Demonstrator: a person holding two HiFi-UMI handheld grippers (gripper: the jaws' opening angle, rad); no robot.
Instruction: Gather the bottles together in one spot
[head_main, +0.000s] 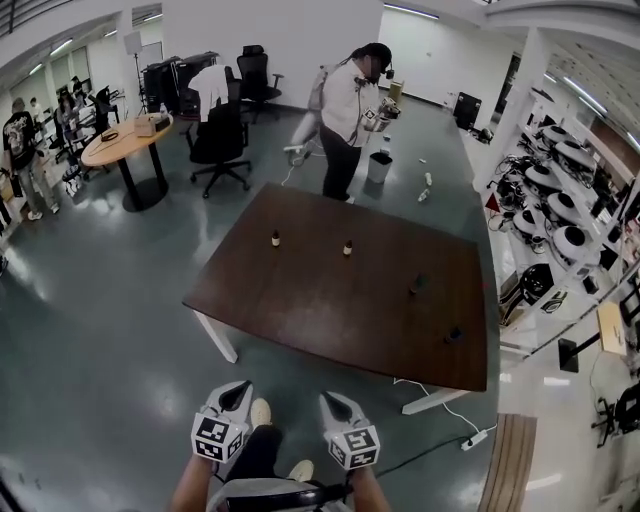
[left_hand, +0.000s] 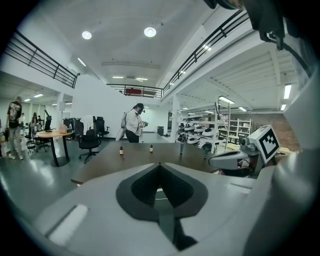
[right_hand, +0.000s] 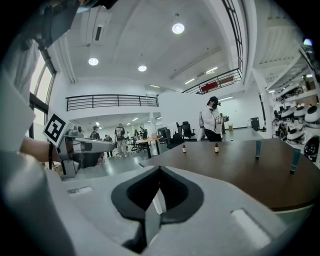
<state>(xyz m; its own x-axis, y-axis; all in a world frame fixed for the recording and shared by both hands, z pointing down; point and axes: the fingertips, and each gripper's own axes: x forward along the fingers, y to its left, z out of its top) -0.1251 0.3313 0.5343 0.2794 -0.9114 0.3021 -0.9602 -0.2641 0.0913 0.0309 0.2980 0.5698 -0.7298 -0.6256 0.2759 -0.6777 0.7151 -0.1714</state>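
Across the glossy grey floor (head_main: 90, 330) of an open workroom stands a dark brown rectangular table with white legs (head_main: 330, 310), which carries the four bottles.

Beyond its far edge, a person in a white top and dark trousers (head_main: 345, 115) stands on the floor. A black office chair (head_main: 220, 145) and a round light-wood table on a black pedestal (head_main: 120, 145) stand further left.

Before the near edge, off the table and over the floor, the person wearing the camera holds both tools side by side.
- Left gripper (left_hand: 160, 167), white-bodied with a marker cube: its jaws are pressed together with nothing between them.
- Right gripper (right_hand: 159, 171), of the same build: its jaws are likewise closed and empty.

Both point toward the table, well apart from every bottle.

All four bottles stand upright and well apart from one another, in a loose line from the far left toward the near right corner:
- a small amber bottle with a dark cap (head_main: 275, 239), in the far half toward the left edge;
- a second small amber bottle (head_main: 347, 247), near the middle of the far half;
- a slender teal bottle (head_main: 417, 285), toward the right edge;
- a second slender teal bottle (head_main: 453, 335), close to the near right corner.
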